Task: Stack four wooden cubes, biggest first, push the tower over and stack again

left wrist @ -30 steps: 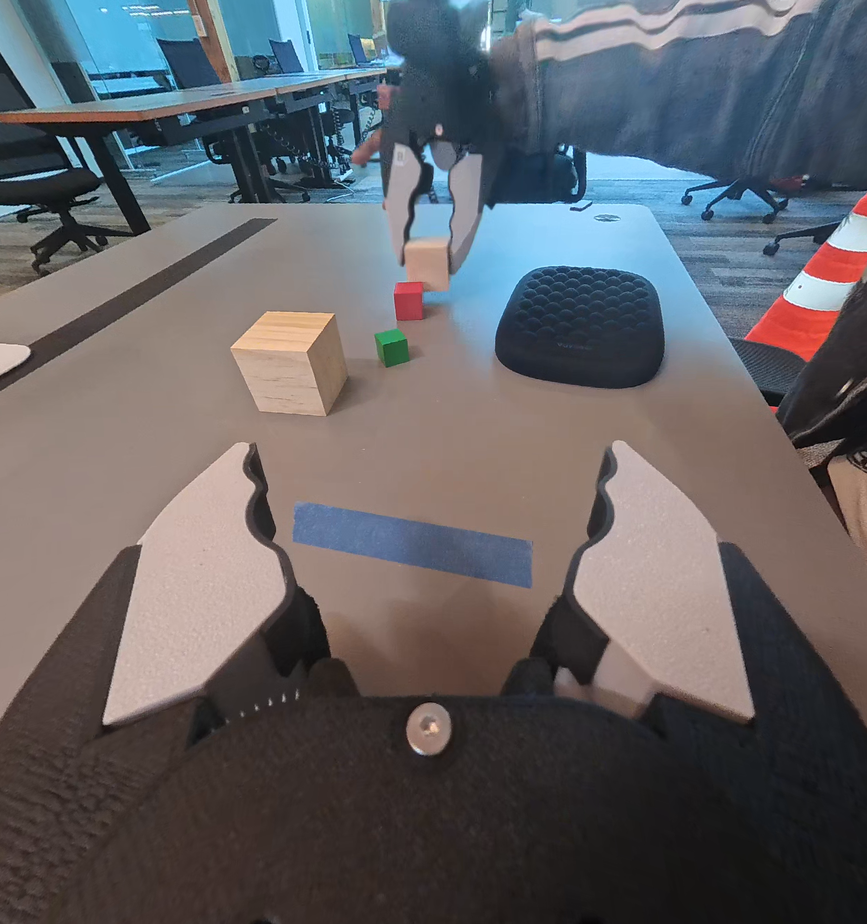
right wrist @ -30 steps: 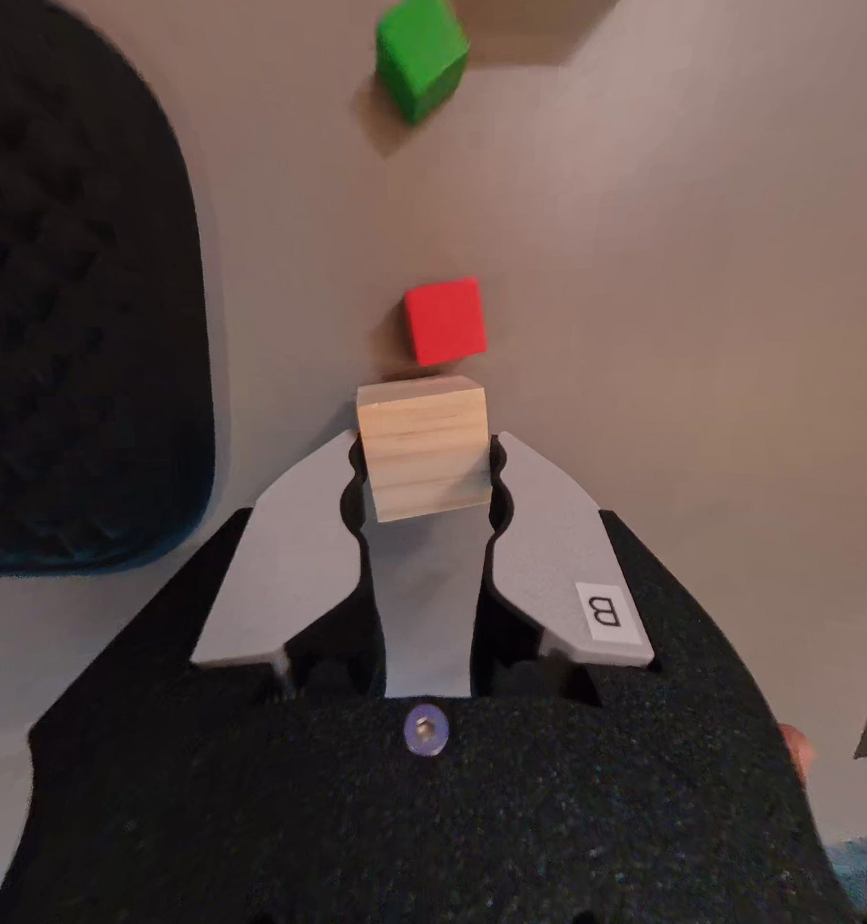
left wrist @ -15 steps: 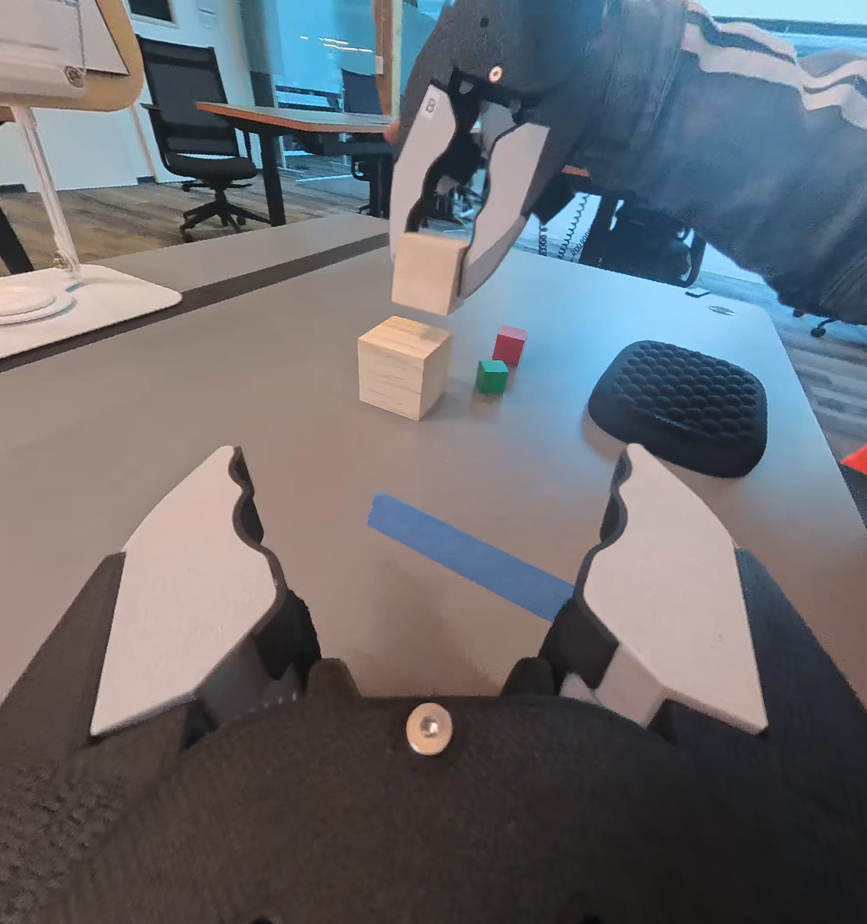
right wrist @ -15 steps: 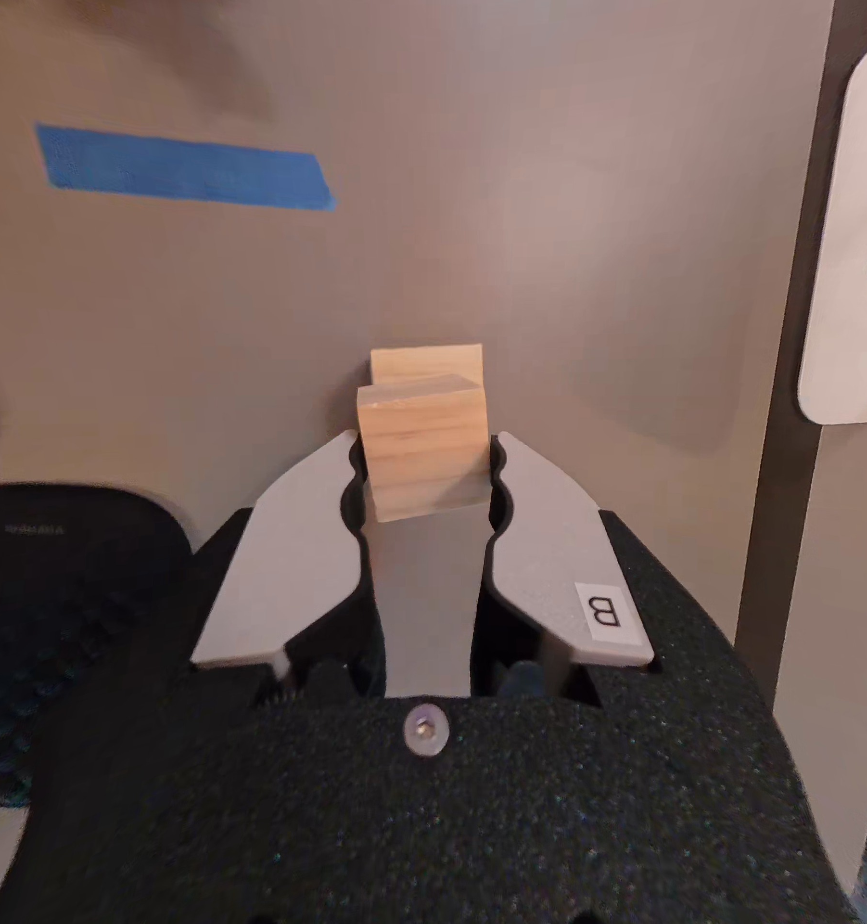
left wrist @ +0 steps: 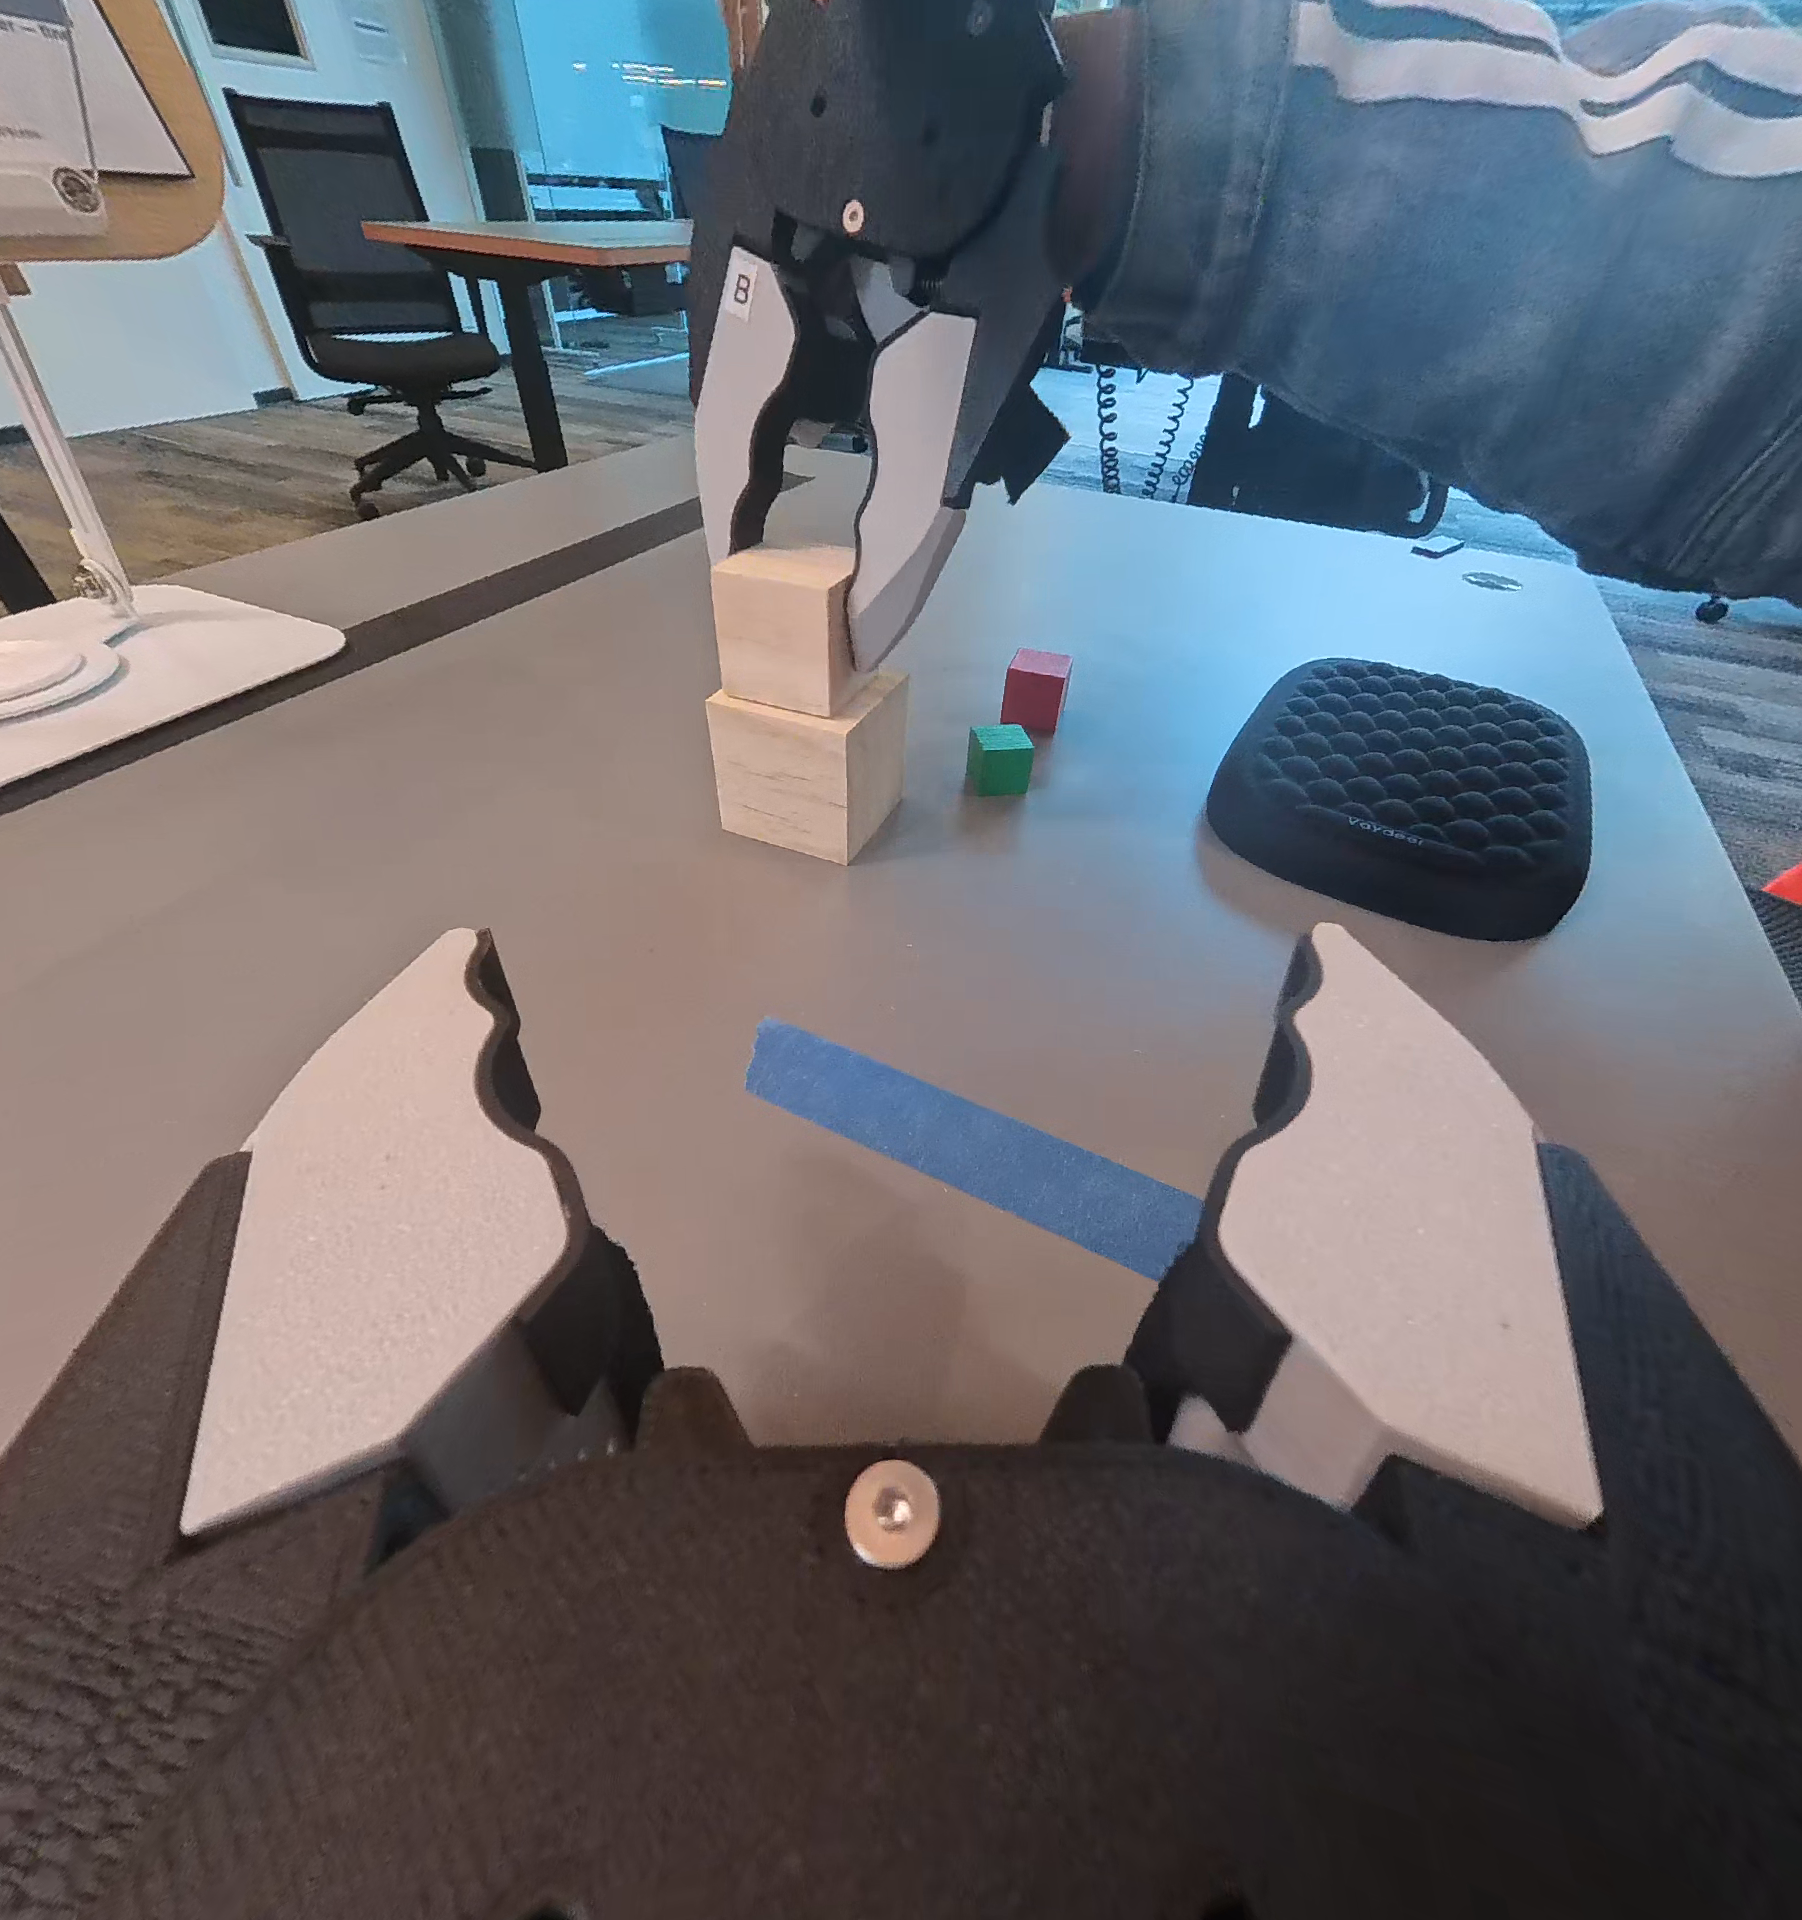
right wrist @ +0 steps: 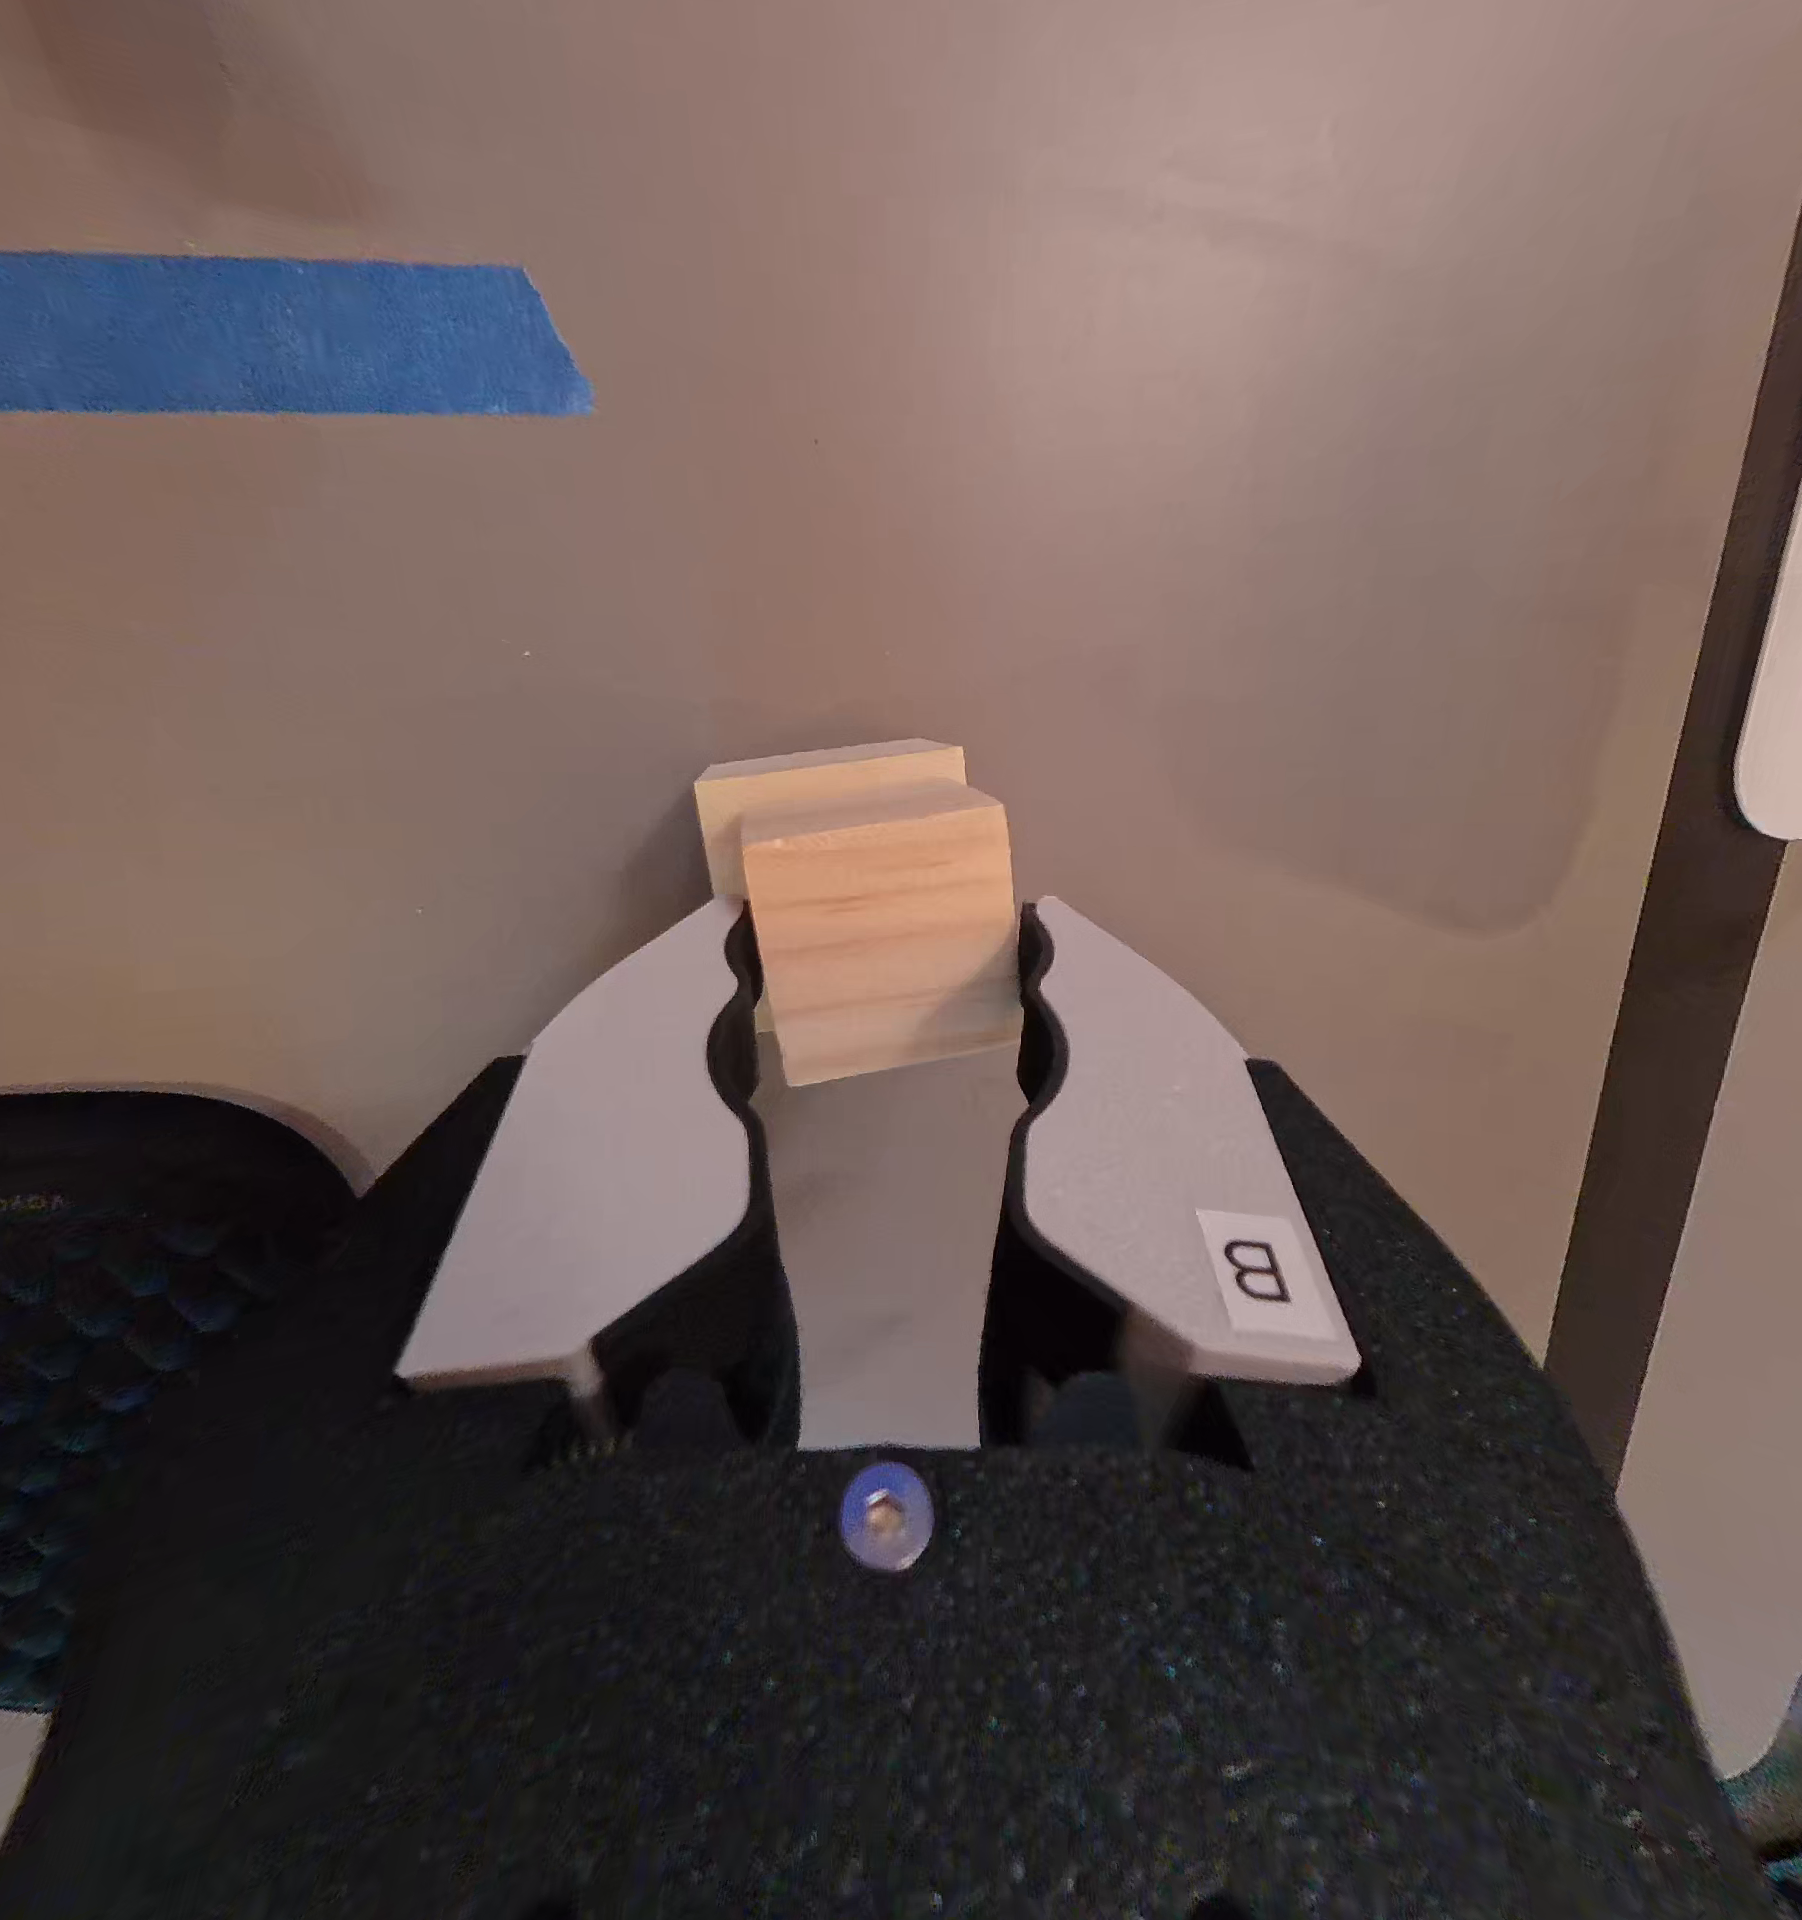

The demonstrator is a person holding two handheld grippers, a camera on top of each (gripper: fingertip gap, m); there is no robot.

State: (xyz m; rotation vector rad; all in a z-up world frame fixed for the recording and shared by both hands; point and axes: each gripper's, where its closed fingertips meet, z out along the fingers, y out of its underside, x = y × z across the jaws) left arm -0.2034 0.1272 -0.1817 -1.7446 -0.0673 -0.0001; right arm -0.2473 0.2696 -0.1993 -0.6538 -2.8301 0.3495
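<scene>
- Left wrist view: grey table, office chairs behind; blue tape strip, black dimpled pad; red cube, green cube beside large wooden cube. Left gripper wide open, empty.
- Right wrist view: right gripper clamps the smaller wooden cube, resting atop the large one.

Blue tape, black pad
</scene>
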